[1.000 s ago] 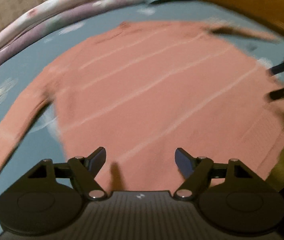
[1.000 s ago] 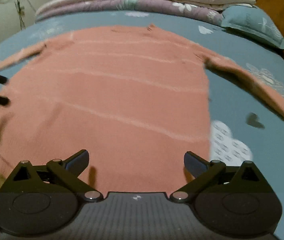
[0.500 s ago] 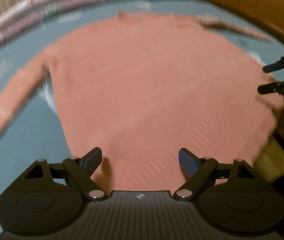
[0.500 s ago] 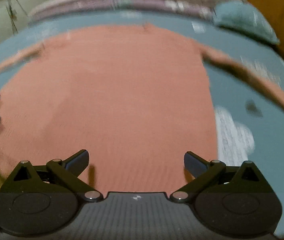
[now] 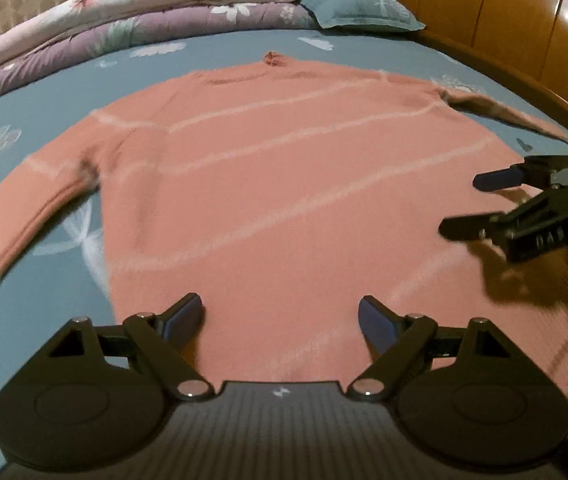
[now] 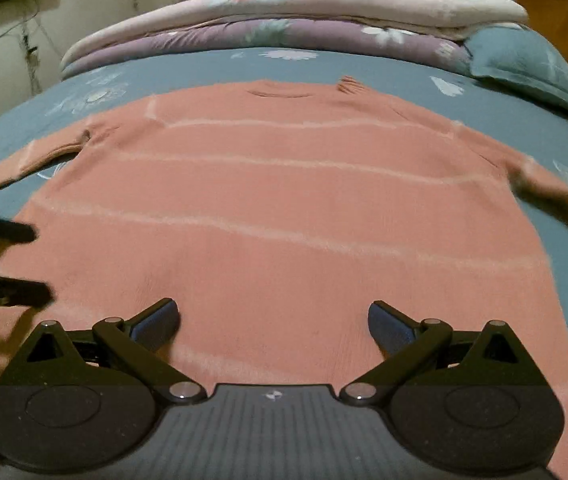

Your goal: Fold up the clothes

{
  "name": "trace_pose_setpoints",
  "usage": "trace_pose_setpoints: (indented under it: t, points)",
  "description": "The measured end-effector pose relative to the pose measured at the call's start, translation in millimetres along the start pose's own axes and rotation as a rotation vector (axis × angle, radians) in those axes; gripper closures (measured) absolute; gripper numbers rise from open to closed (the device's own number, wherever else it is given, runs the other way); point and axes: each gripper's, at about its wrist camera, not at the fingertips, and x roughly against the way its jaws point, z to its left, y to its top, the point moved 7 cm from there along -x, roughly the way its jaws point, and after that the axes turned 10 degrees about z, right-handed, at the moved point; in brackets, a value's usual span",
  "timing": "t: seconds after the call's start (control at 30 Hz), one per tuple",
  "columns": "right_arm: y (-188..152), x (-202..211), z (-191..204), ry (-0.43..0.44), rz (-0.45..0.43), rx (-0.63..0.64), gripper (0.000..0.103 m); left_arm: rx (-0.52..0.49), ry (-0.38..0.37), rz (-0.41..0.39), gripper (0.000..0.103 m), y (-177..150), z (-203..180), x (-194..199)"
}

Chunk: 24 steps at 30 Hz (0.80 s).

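Note:
A salmon-pink sweater with thin pale stripes lies flat on the bed, neckline far and hem near, both sleeves spread out. My left gripper hovers open over the hem near the sweater's left side, with nothing between its fingers. In the right wrist view the same sweater fills the middle, and my right gripper hangs open over the hem, holding nothing. Each gripper shows in the other's view: the right gripper at the right edge, the left gripper at the left edge, both above the fabric.
The blue floral bed sheet surrounds the sweater. Folded quilts and a blue pillow lie along the far side. A wooden headboard runs along the right. The bed's near edge drops off just behind the hem.
Both grippers have shifted along the hem toward each other; each looms larger in the other's view. The left jaws stand slightly wider. The sweater lies as before.

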Motion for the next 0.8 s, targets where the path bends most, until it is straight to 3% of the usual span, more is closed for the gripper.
trace_pose_setpoints:
  t: [0.2,0.3,0.37,0.57,0.67,0.8]
  points:
    - [-12,7,2,-0.045,0.019,-0.034,0.0,-0.007,-0.018,0.006,0.016,-28,-5,22]
    - [-6,3,4,-0.061,0.054,-0.045,0.0,0.011,-0.091,0.009,0.016,-20,2,30]
    - [-3,-1,4,-0.061,0.072,-0.044,0.0,0.037,-0.129,-0.046,0.016,-1,21,39]
    - [-1,-3,4,-0.07,0.087,-0.051,0.0,0.176,-0.107,-0.235,0.016,98,121,40]
    - [-1,-4,4,-0.079,0.086,-0.06,0.0,0.292,-0.167,-0.215,0.016,136,160,6]
    - [0,-4,4,-0.08,0.093,-0.066,0.0,0.391,-0.261,-0.134,0.016,145,176,-47]
